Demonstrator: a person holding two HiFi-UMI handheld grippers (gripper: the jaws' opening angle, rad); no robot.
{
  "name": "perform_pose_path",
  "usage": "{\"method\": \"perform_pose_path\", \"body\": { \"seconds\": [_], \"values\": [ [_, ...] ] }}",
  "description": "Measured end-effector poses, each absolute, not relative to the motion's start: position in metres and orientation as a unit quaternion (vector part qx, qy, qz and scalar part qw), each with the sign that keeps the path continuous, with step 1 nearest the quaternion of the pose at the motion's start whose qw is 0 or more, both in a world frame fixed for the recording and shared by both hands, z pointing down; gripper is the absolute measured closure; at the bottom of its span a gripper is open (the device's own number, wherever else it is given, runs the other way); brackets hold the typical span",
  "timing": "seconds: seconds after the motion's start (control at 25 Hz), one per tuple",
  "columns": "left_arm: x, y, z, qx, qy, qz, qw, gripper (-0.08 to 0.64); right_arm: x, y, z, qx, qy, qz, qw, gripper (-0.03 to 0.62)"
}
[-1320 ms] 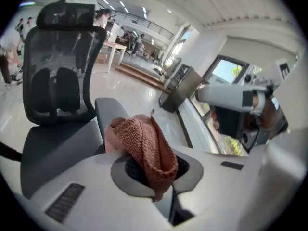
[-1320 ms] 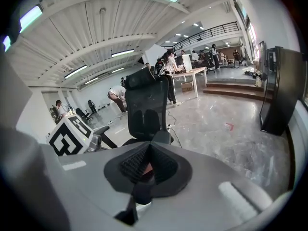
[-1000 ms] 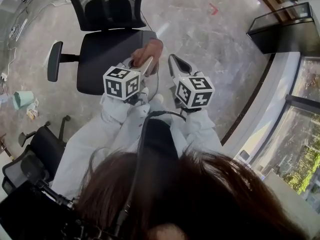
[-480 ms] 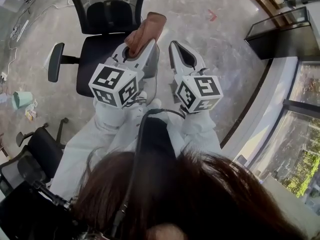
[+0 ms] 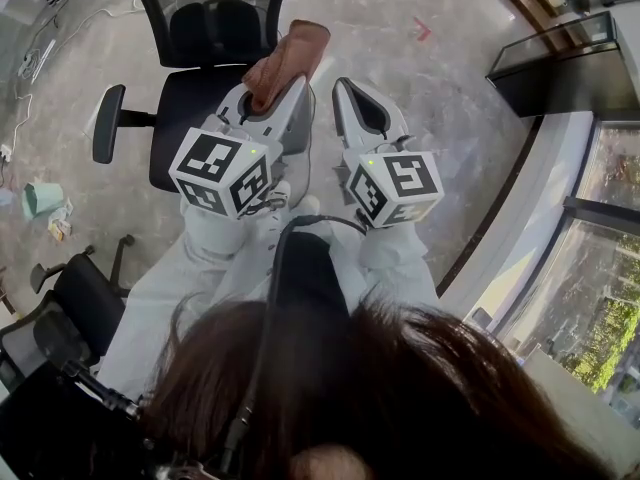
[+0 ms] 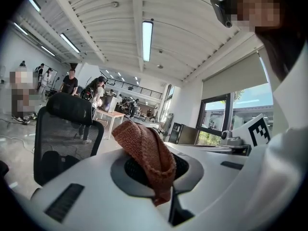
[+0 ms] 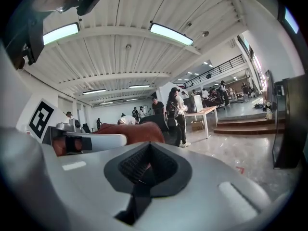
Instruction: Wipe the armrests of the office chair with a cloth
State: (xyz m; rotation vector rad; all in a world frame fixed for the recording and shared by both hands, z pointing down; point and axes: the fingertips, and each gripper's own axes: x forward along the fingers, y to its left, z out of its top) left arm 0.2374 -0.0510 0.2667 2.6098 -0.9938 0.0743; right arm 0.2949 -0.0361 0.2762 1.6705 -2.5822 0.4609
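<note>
The black office chair (image 5: 205, 88) stands in front of me, its left armrest (image 5: 108, 123) sticking out to the side. The other armrest is hidden behind the grippers. My left gripper (image 5: 280, 93) is held up over the chair's right side, shut on a folded brown cloth (image 5: 287, 56). In the left gripper view the cloth (image 6: 144, 150) droops over the shut jaws, with the chair's mesh back (image 6: 62, 136) behind it. My right gripper (image 5: 347, 96) sits just right of the left one, shut and holding nothing. From the right gripper view the cloth (image 7: 137, 131) shows at left.
A second black chair (image 5: 80, 303) stands at lower left, and a teal object (image 5: 44, 198) lies on the marbled floor. A dark cabinet (image 5: 560, 63) and window glass (image 5: 600, 268) line the right side. People stand far off (image 6: 71, 83) in the hall.
Both grippers have risen toward the head camera and tilted upward. The cloth has gone up with the left gripper, from beside the seat's right edge to higher over the chair.
</note>
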Motion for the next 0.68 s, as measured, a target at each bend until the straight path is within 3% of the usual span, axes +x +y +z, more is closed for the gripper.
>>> {"method": "perform_pose_path", "body": {
  "seconds": [0.68],
  "values": [
    [0.2423,-0.0444,0.2701,0.923,-0.344,0.034,0.172,0.523,0.2927,-0.0326,0.2784,0.529,-0.835,0.147,0.022,0.592]
  ]
}}
